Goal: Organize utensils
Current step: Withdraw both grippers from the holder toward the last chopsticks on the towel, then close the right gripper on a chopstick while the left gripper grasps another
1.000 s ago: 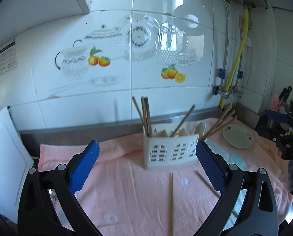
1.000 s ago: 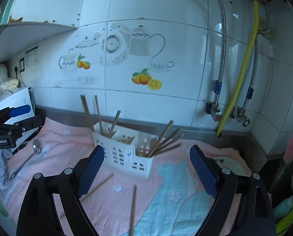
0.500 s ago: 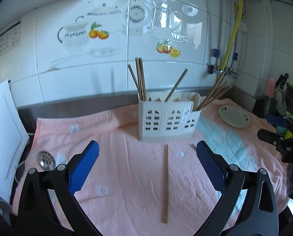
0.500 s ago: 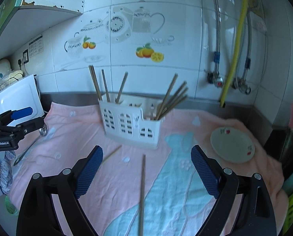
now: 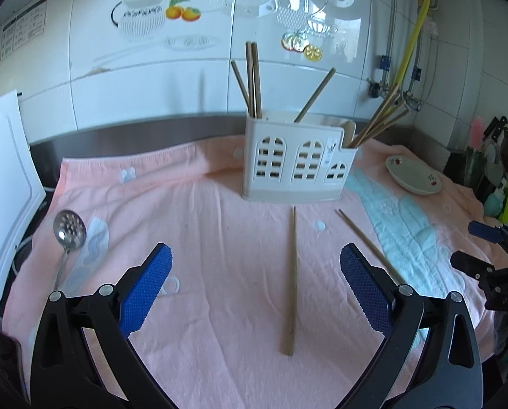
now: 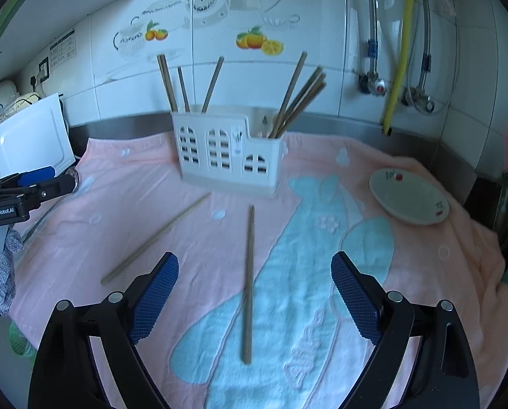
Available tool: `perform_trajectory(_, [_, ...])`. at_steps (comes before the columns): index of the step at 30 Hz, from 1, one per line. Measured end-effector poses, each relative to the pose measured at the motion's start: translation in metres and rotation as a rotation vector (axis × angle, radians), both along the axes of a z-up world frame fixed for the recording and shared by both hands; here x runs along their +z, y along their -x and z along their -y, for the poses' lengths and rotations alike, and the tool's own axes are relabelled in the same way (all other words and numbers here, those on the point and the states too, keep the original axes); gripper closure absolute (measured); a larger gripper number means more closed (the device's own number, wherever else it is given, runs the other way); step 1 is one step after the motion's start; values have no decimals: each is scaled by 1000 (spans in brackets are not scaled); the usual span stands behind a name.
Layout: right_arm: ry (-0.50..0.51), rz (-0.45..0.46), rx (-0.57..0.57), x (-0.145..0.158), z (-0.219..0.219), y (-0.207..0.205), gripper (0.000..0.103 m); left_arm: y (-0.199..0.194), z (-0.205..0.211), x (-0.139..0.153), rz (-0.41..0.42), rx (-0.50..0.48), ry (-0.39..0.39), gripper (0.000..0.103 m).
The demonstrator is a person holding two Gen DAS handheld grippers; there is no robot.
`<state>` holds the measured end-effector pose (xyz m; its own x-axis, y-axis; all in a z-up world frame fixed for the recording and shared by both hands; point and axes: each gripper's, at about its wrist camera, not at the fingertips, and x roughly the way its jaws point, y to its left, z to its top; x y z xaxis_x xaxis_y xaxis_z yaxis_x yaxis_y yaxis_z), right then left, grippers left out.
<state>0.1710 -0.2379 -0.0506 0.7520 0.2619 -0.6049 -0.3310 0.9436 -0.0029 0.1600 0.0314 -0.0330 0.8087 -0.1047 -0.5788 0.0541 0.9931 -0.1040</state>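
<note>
Spreading wide at the bottom of the left wrist view, the left gripper (image 5: 255,266) is held with its jaws open and empty above a pink towel (image 5: 199,225); in the right wrist view the right gripper (image 6: 255,274) is likewise seen open and empty at the bottom of the frame. Between the left gripper's blue pads (image 5: 144,286) a chopstick (image 5: 291,283) is seen lying flat on the towel, running up the centre of the frame toward the holder. A second chopstick (image 5: 369,245) is laid at a slant just right of it, apart from it. In the right wrist view these are shown as one chopstick (image 6: 248,283) in the centre, lying across the towel's blue pattern (image 6: 288,306), and the other (image 6: 155,238) slanting at centre left. A slotted spoon (image 5: 68,238) is seen at the left of the left wrist view, lying on the towel. Farther up, a white holder (image 5: 294,167) is stood upright on the towel in the upper centre, with chopsticks (image 5: 252,78) held upright in its left part and others (image 5: 380,119) leaning out of its right part. A small plate (image 5: 414,179) is set on the towel at the right, well apart from the holder. A tiled wall (image 5: 202,68) fills the top of both views.
</note>
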Motion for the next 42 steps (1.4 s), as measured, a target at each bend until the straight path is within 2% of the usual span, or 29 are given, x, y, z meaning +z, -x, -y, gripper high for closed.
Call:
perform_trajectory(12, [-12, -76, -12, -36, -1, 0, 18, 2, -1, -18, -40, 7, 14, 5])
perform_trajectory(15, [-15, -87, -15, -41, 0, 1, 24, 2, -2, -21, -48, 10, 16, 5])
perform_trajectory(29, [-30, -171, 16, -63, -6, -9, 64, 3, -1, -31, -66, -2, 15, 6])
perform_trajectory(35, [-28, -188, 19, -69, -11, -18, 77, 4, -1, -33, -69, -11, 17, 7])
perform_trajectory(42, [-22, -203, 9, -76, -11, -29, 82, 3, 2, -38, -80, -30, 19, 16])
